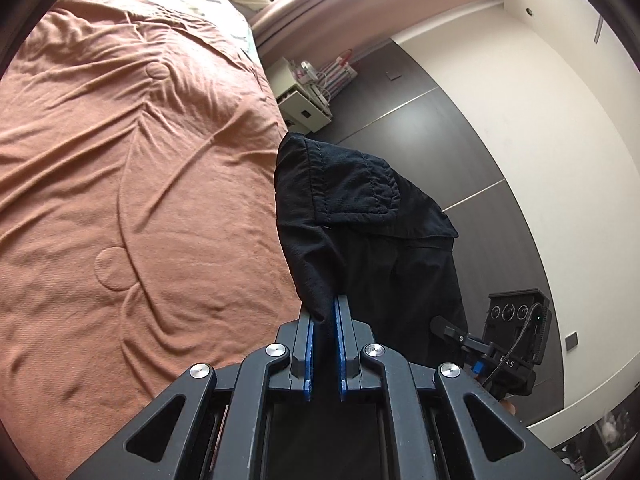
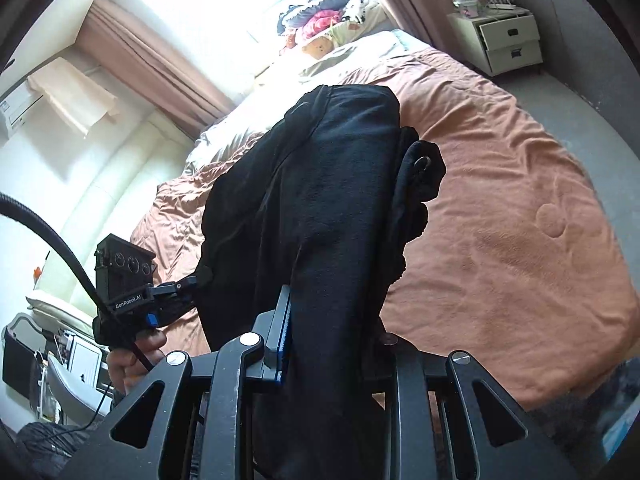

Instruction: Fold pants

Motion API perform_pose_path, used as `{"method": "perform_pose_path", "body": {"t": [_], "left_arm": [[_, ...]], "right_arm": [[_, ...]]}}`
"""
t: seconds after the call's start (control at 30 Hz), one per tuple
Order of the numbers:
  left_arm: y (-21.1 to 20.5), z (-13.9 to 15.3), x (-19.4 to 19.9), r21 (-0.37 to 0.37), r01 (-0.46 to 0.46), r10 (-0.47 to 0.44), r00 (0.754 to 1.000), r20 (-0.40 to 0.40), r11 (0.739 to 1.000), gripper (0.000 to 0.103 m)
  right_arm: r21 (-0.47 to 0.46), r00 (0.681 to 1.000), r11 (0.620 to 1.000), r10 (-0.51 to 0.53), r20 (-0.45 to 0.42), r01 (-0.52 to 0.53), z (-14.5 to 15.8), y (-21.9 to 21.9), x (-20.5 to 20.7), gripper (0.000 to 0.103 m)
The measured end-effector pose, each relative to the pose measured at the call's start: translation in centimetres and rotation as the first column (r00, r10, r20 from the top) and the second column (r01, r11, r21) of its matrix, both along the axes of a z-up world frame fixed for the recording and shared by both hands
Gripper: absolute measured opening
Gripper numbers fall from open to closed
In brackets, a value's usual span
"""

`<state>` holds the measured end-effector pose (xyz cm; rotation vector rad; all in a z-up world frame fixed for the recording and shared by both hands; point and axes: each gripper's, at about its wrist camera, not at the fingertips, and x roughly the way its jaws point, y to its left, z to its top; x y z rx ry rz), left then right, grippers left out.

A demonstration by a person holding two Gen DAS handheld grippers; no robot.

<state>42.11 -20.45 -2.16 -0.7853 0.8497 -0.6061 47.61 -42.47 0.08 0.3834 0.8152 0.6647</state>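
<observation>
Left wrist view: the left gripper (image 1: pixel 325 312), jaws nearly closed, pinches an edge of the black pants (image 1: pixel 360 216), which hang toward 1 o'clock off the edge of the rust-coloured bedspread (image 1: pixel 132 168); the right gripper (image 1: pixel 444 326) shows at 4 o'clock.

Right wrist view: the right gripper (image 2: pixel 332 320) clamps thick bunched pants (image 2: pixel 332 184) that rise toward 12 o'clock above the bedspread (image 2: pixel 500 200); the left gripper (image 2: pixel 192 280) is at 9 o'clock.

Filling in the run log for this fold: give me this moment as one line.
left tongs: shut on black fabric pants | right tongs: shut on pants | pants: lifted over orange quilted bedspread | fold: not done
</observation>
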Motion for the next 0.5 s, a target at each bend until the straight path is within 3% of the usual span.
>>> {"method": "perform_pose_path", "body": {"t": [0.5], "left_arm": [[-9.9,-4.4,7.9,-0.023,0.057,-0.058,0.998,-0.028,0.998,0.009]], "right_arm": [[-0.045,0.997,0.998,-0.052,-0.056,0.049,-0.1,-7.8,4.4,0.021]]}}
